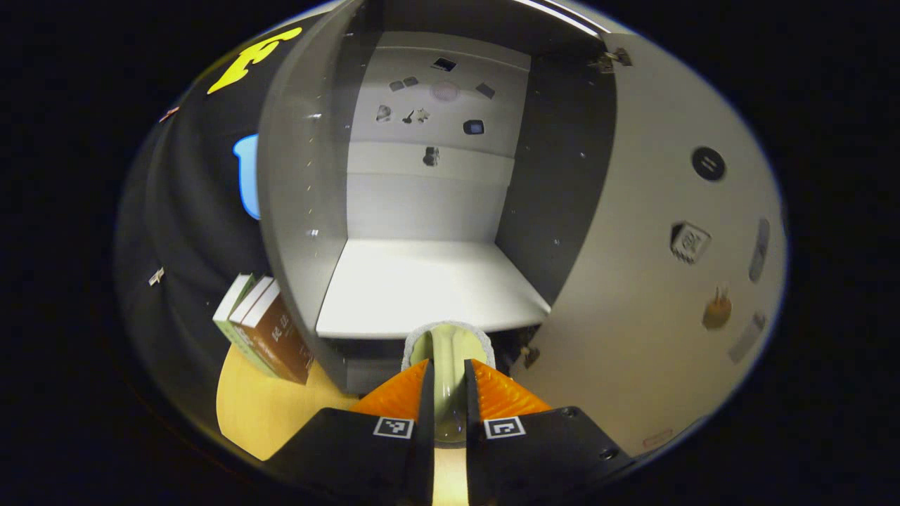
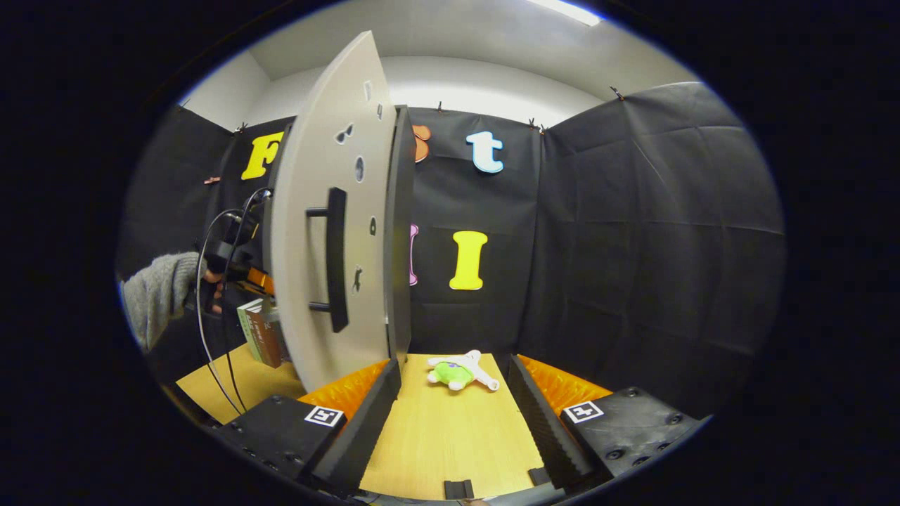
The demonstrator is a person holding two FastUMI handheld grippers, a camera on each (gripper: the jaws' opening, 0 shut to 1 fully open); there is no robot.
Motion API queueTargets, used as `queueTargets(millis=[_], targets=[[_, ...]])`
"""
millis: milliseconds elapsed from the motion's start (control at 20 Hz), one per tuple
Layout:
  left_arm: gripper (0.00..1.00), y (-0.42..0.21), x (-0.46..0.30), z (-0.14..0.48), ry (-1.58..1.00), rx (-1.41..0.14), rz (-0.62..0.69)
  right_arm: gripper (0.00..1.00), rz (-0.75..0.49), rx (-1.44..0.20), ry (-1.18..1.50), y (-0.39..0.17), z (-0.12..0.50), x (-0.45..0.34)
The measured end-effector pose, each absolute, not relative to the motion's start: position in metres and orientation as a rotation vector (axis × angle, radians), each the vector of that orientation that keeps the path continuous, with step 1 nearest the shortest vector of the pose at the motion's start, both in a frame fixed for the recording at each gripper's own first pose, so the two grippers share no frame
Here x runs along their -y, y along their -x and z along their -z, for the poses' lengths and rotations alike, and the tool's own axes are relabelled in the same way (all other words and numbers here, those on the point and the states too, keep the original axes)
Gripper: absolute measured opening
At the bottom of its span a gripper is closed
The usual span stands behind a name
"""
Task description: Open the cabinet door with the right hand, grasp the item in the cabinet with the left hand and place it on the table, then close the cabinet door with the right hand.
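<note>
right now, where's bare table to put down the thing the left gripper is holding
Bare wood lies between the right gripper's open fingers, short of the plush toy. Another patch of table lies in front of the books, left of the cabinet. It is crowded where the books meet the cabinet. The left gripper holds a pale green item.

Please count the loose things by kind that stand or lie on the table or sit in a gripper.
Books: 3
Toy figure: 1
Pale green item in the left gripper: 1
Total: 5
</note>
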State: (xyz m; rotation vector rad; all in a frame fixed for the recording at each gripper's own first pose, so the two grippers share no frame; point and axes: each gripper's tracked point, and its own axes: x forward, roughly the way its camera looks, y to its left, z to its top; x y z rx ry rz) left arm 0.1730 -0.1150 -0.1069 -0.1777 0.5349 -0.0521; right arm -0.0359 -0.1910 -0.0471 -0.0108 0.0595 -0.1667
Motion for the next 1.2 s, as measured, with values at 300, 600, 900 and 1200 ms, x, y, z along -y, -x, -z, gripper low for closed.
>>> queueTargets(millis=[300,600,900,1200], targets=[[0.22,-0.096,0.137,0.19,0.224,-0.61,0.078,0.97,0.167,-0.073,0.042,0.078,0.049,0.153],[0.22,-0.067,0.157,0.248,0.24,-0.649,0.094,0.94,0.184,-0.102,0.031,0.091,0.052,0.143],[0.25,-0.053,0.18,0.323,0.214,-0.695,0.067,0.97,0.152,-0.118,0.008,0.081,0.057,0.147],[0.24,-0.042,0.186,0.413,0.167,-0.755,-0.041,0.97,0.13,-0.145,-0.001,0.069,0.074,0.169]])
